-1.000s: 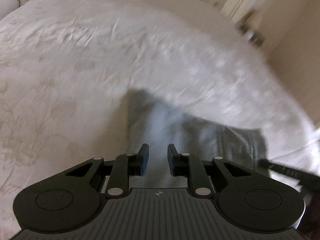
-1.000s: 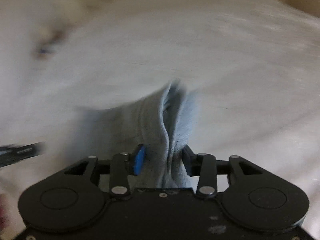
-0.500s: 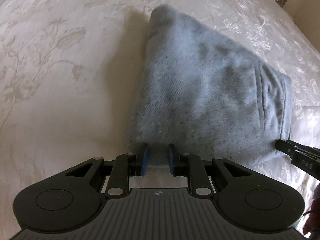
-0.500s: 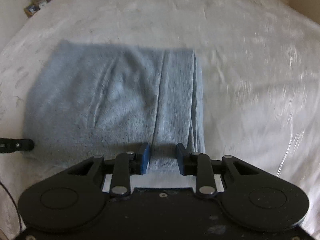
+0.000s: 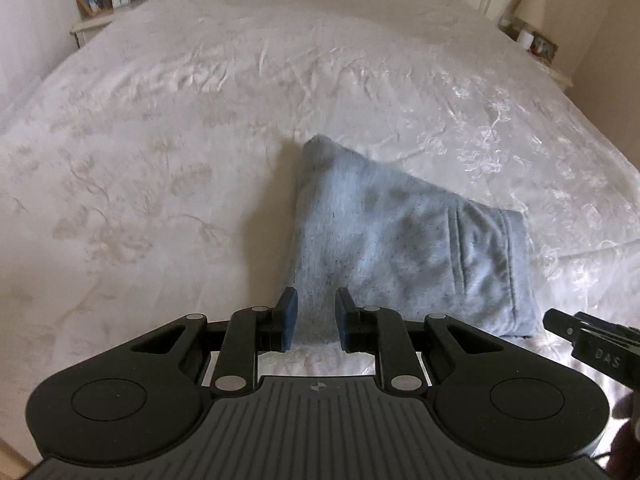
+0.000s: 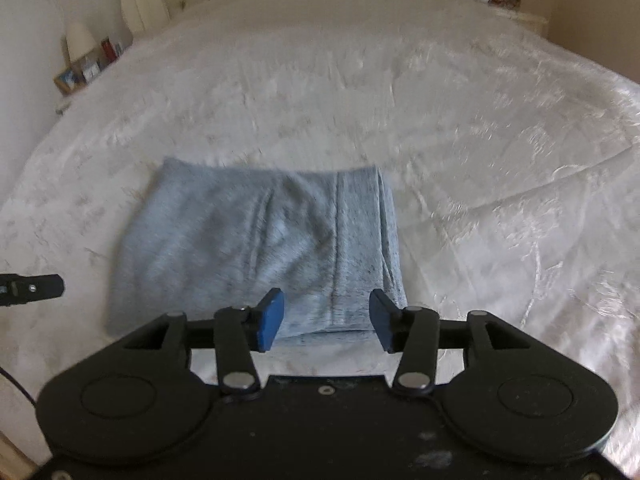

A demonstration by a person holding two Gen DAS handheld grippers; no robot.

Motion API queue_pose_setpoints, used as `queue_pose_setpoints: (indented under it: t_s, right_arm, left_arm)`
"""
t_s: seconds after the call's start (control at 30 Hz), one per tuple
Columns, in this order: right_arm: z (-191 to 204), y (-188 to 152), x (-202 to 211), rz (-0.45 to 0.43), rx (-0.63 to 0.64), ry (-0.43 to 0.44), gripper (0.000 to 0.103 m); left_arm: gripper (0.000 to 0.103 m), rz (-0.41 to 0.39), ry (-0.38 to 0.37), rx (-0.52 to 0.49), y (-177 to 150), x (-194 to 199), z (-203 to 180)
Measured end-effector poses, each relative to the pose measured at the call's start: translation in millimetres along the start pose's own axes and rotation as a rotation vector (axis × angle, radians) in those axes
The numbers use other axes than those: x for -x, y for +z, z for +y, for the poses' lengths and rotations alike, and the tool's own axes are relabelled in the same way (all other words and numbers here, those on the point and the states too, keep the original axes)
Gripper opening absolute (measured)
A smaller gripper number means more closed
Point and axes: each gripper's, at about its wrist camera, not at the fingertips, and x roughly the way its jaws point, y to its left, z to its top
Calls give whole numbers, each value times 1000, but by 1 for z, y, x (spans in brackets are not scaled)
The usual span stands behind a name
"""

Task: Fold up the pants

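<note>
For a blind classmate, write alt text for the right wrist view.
Folded grey pants lie flat on a white patterned bedspread. The right tool, fingers open and holding nothing, sits over their near edge. The left tool's tip shows at far left.

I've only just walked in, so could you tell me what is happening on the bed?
A person with two handheld grippers is folding grey pants on the white bedspread. The pants lie in a compact folded bundle. The left gripper and right gripper are both open near its closest edge, holding nothing.
</note>
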Motion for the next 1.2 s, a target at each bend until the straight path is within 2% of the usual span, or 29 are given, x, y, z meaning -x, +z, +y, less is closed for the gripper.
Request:
queue_pose_setpoints:
  t_s: [0.07, 0.13, 0.27, 0.33, 0.43, 0.53, 0.63, 0.8, 0.93, 1.07, 1.2]
  right_arm:
    - [8, -1, 15, -22, -14, -16, 58]
    - [18, -2, 32, -47, -30, -12, 60]
    - [39, -5, 67, -113, -12, -35, 64]
    - [47, -8, 82, -148, 2, -49, 64]
    - [60, -12, 103, -194, 11, -84, 72]
    - [72, -18, 124, -241, 17, -139, 81]
    - [83, -23, 136, -266, 22, -180, 83]
    - [93, -30, 152, -280, -14, -211, 83]
    - [96, -30, 151, -218, -21, -186, 83]
    - [99, -31, 155, -165, -42, -152, 82]
    - [103, -33, 153, -140, -49, -152, 82]
  left_arm:
    - [20, 2, -28, -5, 3, 9, -2]
    - [20, 4, -45, -2, 5, 15, -3]
    - [20, -51, -31, -30, 3, 38, -6]
    - [20, -69, -50, -36, 2, 48, -5]
    - [20, -82, -70, -30, 0, 60, -3]
    - [20, -93, -56, -42, -3, 69, -3]
    - [20, -98, -54, -42, -6, 75, -2]
    - [20, -111, -33, -37, -10, 84, 2]
    - [20, -149, 23, -65, -13, 93, 1]
    - [20, -128, -13, -59, -12, 96, 6]
    - [20, -93, -43, -116, -13, 93, 5]
